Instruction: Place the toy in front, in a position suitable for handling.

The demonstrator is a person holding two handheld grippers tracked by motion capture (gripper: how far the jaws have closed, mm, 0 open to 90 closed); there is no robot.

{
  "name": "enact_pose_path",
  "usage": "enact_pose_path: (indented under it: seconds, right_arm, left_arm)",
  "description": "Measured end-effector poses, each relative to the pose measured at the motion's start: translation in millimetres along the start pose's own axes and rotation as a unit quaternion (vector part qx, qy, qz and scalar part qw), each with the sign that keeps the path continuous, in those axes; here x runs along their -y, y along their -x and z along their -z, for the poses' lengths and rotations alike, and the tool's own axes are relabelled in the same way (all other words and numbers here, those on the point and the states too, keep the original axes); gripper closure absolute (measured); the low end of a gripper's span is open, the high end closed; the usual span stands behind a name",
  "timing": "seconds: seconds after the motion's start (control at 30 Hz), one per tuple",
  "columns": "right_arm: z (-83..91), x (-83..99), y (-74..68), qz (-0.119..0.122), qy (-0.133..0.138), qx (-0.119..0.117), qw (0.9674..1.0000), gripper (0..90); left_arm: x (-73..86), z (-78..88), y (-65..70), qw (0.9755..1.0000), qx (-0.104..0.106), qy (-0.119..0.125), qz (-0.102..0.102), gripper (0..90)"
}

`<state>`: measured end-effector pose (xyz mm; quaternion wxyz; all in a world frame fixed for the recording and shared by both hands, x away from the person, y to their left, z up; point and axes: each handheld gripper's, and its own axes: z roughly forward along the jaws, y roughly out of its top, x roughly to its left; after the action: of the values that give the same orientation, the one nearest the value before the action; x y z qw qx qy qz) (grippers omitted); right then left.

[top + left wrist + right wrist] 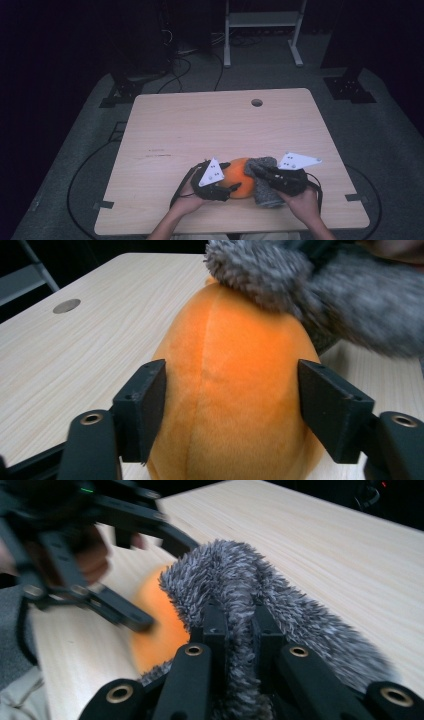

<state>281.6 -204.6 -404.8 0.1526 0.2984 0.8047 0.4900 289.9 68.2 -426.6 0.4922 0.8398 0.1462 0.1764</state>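
The grey fuzzy cloth (pixel 235 610), pinched in the right tongs (pixel 239 630), was best drawn gently over the orange plush ball (pixel 235 390) steadied between the spread left tongs (pixel 232 410)

Light wooden table (pixel 200 130) with a round hole (pixel 257 102) near its far edge, on grey floor (pixel 395 145) with black cables (pixel 75 185) looping round. Near the front edge, orange plush ball (pixel 239 176), with grey fuzzy cloth (pixel 266 186) draped against its right side. Left gripper (pixel 231 176) at the ball's left, jaws set on either side of it, grey three-cornered plate on top. Right gripper (pixel 256 171) clamped on the cloth, just beside the ball. Both hands coming in from the bottom edge. White frame legs (pixel 227 45) beyond the table.
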Motion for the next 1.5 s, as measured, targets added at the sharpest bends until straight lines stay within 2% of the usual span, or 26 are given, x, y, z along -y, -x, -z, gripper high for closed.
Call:
enact_pose_path:
  seconds: [0.07,0.13,0.23,0.3,0.37,0.43,0.53,0.57,0.6,0.7,0.73,0.83,0.87,0.9,1.0,1.07,1.13,1.17,1.23,1.27,1.37,1.43,1.5]
  right_arm:
    - [1.4,5.6,8.1,-0.011,-0.01,0.013,0.9998,80.4]
    - [4.1,8.3,12.4,-0.028,-0.009,0.012,0.9995,80.4]
    - [6.2,3.4,3.5,-0.012,0.008,-0.001,0.9999,80.4]
    - [3.3,1.2,-1.2,0.003,0.005,-0.008,1.0,80.4]
    - [0.4,4.2,1.8,0.0,0.002,-0.013,0.9999,80.4]
    - [-0.1,9.2,10.5,-0.015,-0.01,-0.005,0.9998,80.3]
    - [0.3,17.6,26.0,-0.052,-0.029,0.008,0.9982,80.4]
    - [1.2,18.5,28.1,-0.062,-0.027,0.007,0.9977,80.3]
    - [3.0,17.4,28.4,-0.072,-0.012,-0.003,0.9974,80.3]
    - [5.8,10.3,23.7,-0.066,0.017,-0.016,0.9975,80.3]
    - [5.4,8.0,22.3,-0.066,0.029,-0.027,0.9971,80.3]
    - [-0.5,12.7,23.4,-0.067,0.013,-0.026,0.9973,80.3]
    - [-1.3,15.2,25.7,-0.074,0.009,-0.027,0.9969,80.3]
    - [-1.2,18.9,30.3,-0.088,0.003,-0.027,0.9958,80.3]
    - [0.7,24.1,38.4,-0.111,-0.011,-0.017,0.9937,80.3]
    - [5.4,21.0,37.0,-0.11,0.005,-0.02,0.9938,80.3]
    - [8.5,13.4,30.3,-0.095,0.027,-0.03,0.9946,80.3]
    - [9.0,10.7,27.5,-0.089,0.032,-0.033,0.995,80.3]
    - [6.0,6.9,22.5,-0.07,0.02,-0.029,0.9969,80.3]
    - [3.5,8.7,23.1,-0.071,0.012,-0.027,0.997,80.3]
    - [0.6,18.5,32.5,-0.101,-0.002,-0.026,0.9945,80.3]
    - [2.6,20.9,35.5,-0.112,-0.013,-0.016,0.9935,80.3]
    - [7.4,18.0,33.5,-0.11,-0.001,-0.017,0.9938,80.4]
  left_arm:
    - [0.9,-0.1,0.3,1.0,0.0,0.0,0.0,31.6]
    - [1.7,-0.3,0.3,1.0,0.002,-0.004,-0.005,32.5]
    - [3.6,0.8,-1.0,0.9999,0.005,-0.009,-0.007,33.4]
    - [5.0,3.1,-3.4,0.9998,0.011,-0.013,-0.001,33.7]
    - [5.8,4.1,-4.4,0.9998,0.014,-0.013,0.003,33.5]
    - [6.3,3.8,-4.6,0.9998,0.014,-0.01,0.008,33.5]
    - [6.9,3.7,-4.9,0.9998,0.018,-0.01,0.007,33.4]
    - [7.1,3.6,-4.7,0.9997,0.02,-0.011,0.006,33.3]
    - [7.3,3.6,-4.6,0.9997,0.021,-0.011,0.006,33.1]
    - [8.5,3.2,-3.0,0.9996,0.027,-0.009,0.0,33.1]
    - [8.3,3.2,-2.5,0.9996,0.026,-0.009,-0.003,33.1]
    - [8.6,2.5,-2.2,0.9996,0.029,-0.006,0.001,32.7]
    - [8.4,2.3,-1.4,0.9995,0.032,-0.004,0.005,32.4]
    - [7.5,2.0,-0.1,0.9995,0.032,-0.004,0.003,31.9]
    - [6.1,1.0,2.2,0.9995,0.031,-0.006,-0.005,31.4]
    - [6.6,0.6,3.0,0.9994,0.033,-0.005,-0.007,31.5]
    - [6.4,0.5,3.6,0.9994,0.034,-0.006,-0.01,31.6]
    - [6.1,0.5,4.0,0.9992,0.036,-0.008,-0.013,31.8]
    - [6.3,0.7,4.1,0.9992,0.037,-0.008,-0.014,31.7]
    - [6.9,0.9,3.5,0.9991,0.04,-0.006,-0.012,31.7]
    - [7.0,0.7,2.7,0.9991,0.041,-0.004,-0.008,31.6]
    - [7.1,0.5,3.0,0.9992,0.04,-0.004,-0.007,31.6]
    - [6.7,0.5,4.8,0.9991,0.039,-0.006,-0.013,31.6]
